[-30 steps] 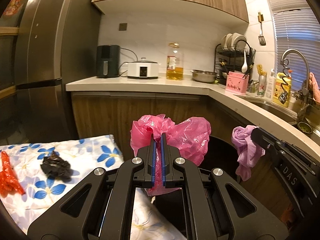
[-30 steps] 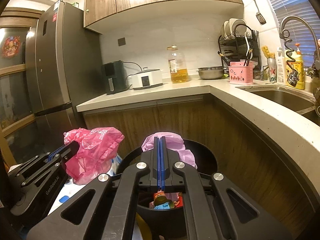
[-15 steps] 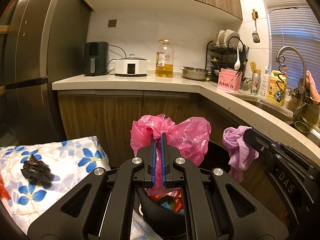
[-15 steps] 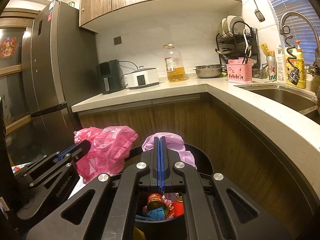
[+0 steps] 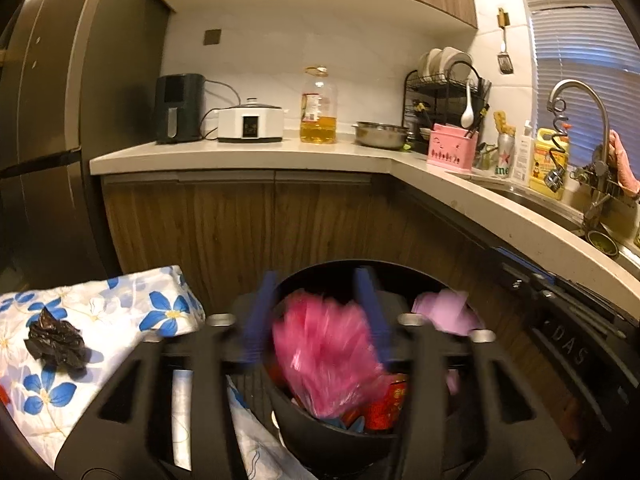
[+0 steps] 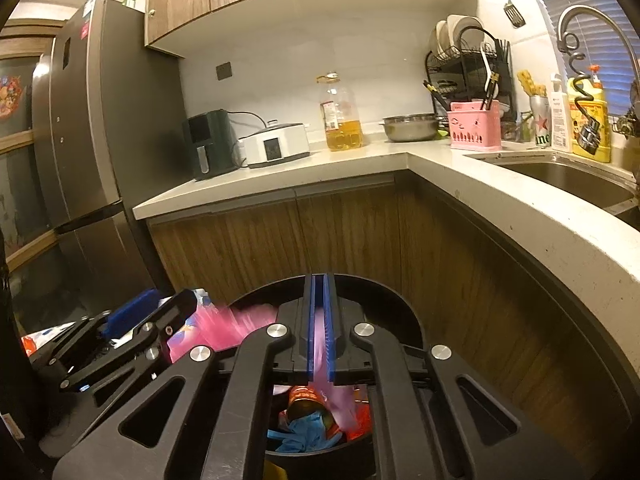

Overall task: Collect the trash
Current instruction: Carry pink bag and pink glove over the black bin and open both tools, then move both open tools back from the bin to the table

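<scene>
My left gripper (image 5: 318, 312) is open above the black bin (image 5: 320, 436); the pink plastic bag (image 5: 326, 356), blurred, drops between its fingers into the bin. My right gripper (image 6: 319, 320) is nearly shut on a lilac bag (image 6: 322, 344) that hangs from its pads into the bin (image 6: 384, 300). The lilac bag also shows in the left wrist view (image 5: 444, 314). The bin holds a red can (image 6: 306, 398) and blue scraps (image 6: 304, 434). A crumpled black bag (image 5: 54, 342) lies on the flowered tablecloth (image 5: 120, 308) at the left.
The bin stands in the corner below an L-shaped counter (image 5: 280, 152) with wooden cabinet fronts (image 6: 348, 232). A tall fridge (image 6: 80, 152) stands at the left. The sink (image 6: 568, 176) is at the right. The left gripper also shows in the right wrist view (image 6: 152, 316).
My left gripper has opened and let go of the pink bag, which falls into the bin. Both grippers have moved lower over the bin. The right gripper's pads have parted slightly around the lilac bag.
</scene>
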A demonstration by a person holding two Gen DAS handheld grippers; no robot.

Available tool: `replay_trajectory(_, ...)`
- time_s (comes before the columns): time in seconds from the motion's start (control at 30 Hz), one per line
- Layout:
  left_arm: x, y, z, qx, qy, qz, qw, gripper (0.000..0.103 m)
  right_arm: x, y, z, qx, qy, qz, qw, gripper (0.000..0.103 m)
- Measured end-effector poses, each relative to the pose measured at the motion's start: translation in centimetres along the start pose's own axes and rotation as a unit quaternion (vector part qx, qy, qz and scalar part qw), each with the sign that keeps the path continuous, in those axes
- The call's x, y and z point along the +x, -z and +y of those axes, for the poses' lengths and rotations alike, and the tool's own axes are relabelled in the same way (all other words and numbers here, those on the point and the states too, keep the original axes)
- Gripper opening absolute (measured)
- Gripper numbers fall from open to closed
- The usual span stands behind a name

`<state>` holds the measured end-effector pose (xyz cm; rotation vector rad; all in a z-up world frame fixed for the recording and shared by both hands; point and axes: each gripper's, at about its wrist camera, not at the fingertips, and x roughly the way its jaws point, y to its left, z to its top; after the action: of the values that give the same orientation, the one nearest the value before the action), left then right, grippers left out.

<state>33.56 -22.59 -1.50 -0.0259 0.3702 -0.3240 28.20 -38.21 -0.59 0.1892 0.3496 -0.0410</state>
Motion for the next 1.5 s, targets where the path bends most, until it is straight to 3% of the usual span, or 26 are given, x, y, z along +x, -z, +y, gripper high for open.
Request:
replay_trajectory(0.07,0.1,0.1,0.3,-0.005,0.0,0.003,1.0,0.055,0.0,0.0,-0.3,0.004,0.002,0.003,1.0,0.013)
replay_trajectory(0.13,0.0,0.3,0.6,-0.008,-0.009,0.002,0.9999,0.065,-0.1,0.1,-0.4,0.005,0.003,0.003,1.0,0.019)
replay_trajectory(0.3,-1.2,1.0,2.1,-0.024,-0.025,0.005,0.9994,0.077,-0.6,0.3,-0.1,0.007,0.007,0.001,1.0,0.051)
replay_trajectory(0.5,-4.3,2.5,4.3,-0.045,-0.054,0.001,0.9975,0.088,-1.8,1.3,0.7,0.006,0.013,-0.009,1.0,0.073)
replay_trajectory(0.8,-11.1,4.5,9.6,-0.067,-0.132,-0.029,0.9885,0.094,-3.2,3.1,3.1,0.004,-0.003,-0.004,1.0,0.083)
replay_trajectory(1.13,-18.4,6.7,19.0,-0.117,-0.261,-0.053,0.9567,0.095,-3.6,4.9,9.0,-0.006,-0.056,0.006,0.998,0.083)
replay_trajectory(1.5,-21.4,8.0,27.7,-0.144,-0.342,-0.054,0.9269,0.095,-2.5,7.0,18.3,-0.047,-0.116,0.016,0.992,0.083)
